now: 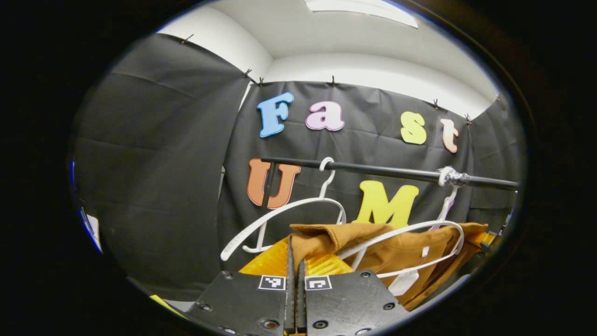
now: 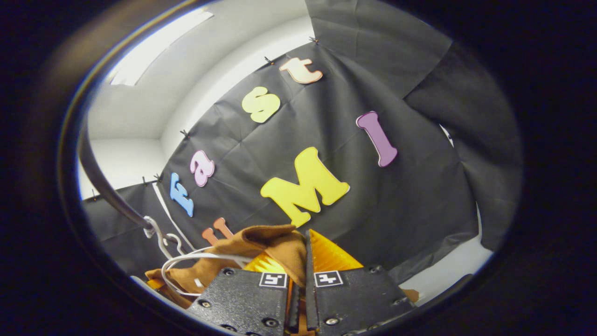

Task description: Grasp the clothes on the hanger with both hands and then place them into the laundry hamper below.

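Your left gripper (image 1: 295, 261) is clamping the brown garment (image 1: 401, 252) at its left edge, just beside the white hanger (image 1: 280, 210). Your right gripper (image 2: 301, 261) is pinching its other end, jaws closed on cloth; the rail (image 1: 373, 170) is running close above.

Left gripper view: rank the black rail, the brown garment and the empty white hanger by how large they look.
1. Black rail: longest, spanning most of the wall.
2. Brown garment: broad, but it sits nearer the camera and part is hidden behind the left tool.
3. Empty white hanger: thin; its span looks close to the garment's, so that pair is unsure.
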A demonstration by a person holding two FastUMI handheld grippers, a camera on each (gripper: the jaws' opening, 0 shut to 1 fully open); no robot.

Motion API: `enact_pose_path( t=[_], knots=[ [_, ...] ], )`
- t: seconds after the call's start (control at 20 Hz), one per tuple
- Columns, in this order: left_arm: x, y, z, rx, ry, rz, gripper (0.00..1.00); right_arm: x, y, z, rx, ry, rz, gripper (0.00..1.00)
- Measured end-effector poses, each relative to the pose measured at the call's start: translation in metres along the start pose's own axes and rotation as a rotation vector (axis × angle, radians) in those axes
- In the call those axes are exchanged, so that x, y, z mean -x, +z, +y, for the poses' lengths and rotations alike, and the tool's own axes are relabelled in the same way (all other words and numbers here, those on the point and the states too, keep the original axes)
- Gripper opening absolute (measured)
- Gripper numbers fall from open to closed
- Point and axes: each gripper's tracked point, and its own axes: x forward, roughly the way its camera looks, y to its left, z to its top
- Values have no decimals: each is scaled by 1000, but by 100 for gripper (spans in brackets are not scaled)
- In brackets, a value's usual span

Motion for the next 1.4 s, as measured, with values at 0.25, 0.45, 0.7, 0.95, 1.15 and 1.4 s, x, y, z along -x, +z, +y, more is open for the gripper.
enact_pose_path(
  t=[0.25,0.45,0.7,0.95,1.15,1.4],
  knots=[
    [-15,-12,6,10,-57,41,1,-25,-9,-6,-27,34,80,8],
    [-24,-30,4,92,-143,109,1,-41,-15,-21,-69,67,147,8],
    [-26,-55,8,170,-204,170,1,-53,-37,-43,-95,57,232,8],
    [-15,-82,19,184,-208,234,7,-45,-68,-66,-131,21,277,8],
    [-2,-101,22,157,-204,269,7,-30,-93,-83,-127,-26,316,8],
    [29,-129,21,175,-199,326,7,-8,-128,-93,-108,-69,378,8]
  ],
)
